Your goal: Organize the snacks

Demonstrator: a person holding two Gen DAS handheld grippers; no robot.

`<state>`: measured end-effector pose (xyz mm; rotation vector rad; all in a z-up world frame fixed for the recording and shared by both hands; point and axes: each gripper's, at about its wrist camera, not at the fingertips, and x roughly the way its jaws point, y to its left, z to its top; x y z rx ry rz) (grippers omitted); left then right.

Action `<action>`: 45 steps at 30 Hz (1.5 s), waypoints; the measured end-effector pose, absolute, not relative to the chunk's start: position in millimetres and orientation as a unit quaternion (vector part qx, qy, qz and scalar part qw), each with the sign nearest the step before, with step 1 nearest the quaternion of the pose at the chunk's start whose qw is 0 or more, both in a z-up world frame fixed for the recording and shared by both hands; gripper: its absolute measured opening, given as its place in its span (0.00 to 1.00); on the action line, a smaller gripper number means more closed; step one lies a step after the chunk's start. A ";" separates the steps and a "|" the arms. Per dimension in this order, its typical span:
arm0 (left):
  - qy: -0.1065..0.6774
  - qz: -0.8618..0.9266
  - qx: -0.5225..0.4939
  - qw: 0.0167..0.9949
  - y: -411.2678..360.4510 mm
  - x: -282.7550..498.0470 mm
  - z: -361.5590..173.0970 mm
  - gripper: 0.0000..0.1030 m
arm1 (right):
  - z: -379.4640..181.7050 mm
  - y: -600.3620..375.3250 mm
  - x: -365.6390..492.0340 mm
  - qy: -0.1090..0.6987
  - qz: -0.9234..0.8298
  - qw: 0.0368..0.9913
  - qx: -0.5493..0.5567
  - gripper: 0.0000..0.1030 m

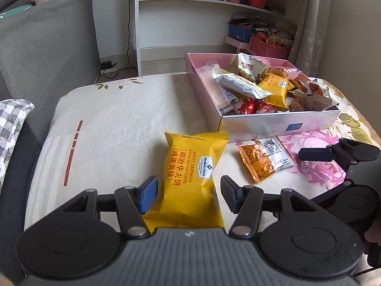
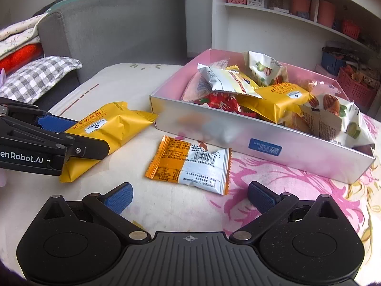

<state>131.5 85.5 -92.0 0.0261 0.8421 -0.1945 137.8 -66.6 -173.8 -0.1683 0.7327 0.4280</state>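
A yellow waffle sandwich packet (image 1: 193,174) lies on the cloth-covered table between the fingers of my left gripper (image 1: 188,193); the jaws are open around it, with a gap on the right side. The packet also shows in the right wrist view (image 2: 107,128), with the left gripper (image 2: 73,135) around its near end. An orange and white snack packet (image 2: 190,166) lies flat in front of my right gripper (image 2: 190,197), which is open and empty. It also shows in the left wrist view (image 1: 266,159). A pink, silver-walled box (image 2: 238,133) holds several snack packets.
A grey sofa (image 2: 114,28) with a checked cushion (image 2: 38,76) stands to the left of the table. White shelves (image 1: 214,12) with pink baskets stand behind. The floral cloth (image 2: 285,186) covers the table to its right edge.
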 end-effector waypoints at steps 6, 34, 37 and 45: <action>0.411 -0.089 0.009 0.907 85.2 134.6 -91.5 0.44 | -173.5 -63.5 142.4 0.350 0.199 0.912 -0.081 1.00; 0.414 -0.081 0.030 0.906 80.6 129.7 -88.7 0.35 | -157.0 -82.3 141.6 0.327 0.198 0.921 -0.071 0.33; 0.416 -0.081 0.029 0.905 79.8 128.9 -88.2 0.34 | -156.4 -89.3 140.3 0.329 0.195 0.921 -0.076 0.32; 0.417 -0.081 0.031 0.905 76.4 126.3 -87.5 0.34 | -154.5 -108.5 143.2 0.341 0.199 0.918 -0.042 0.49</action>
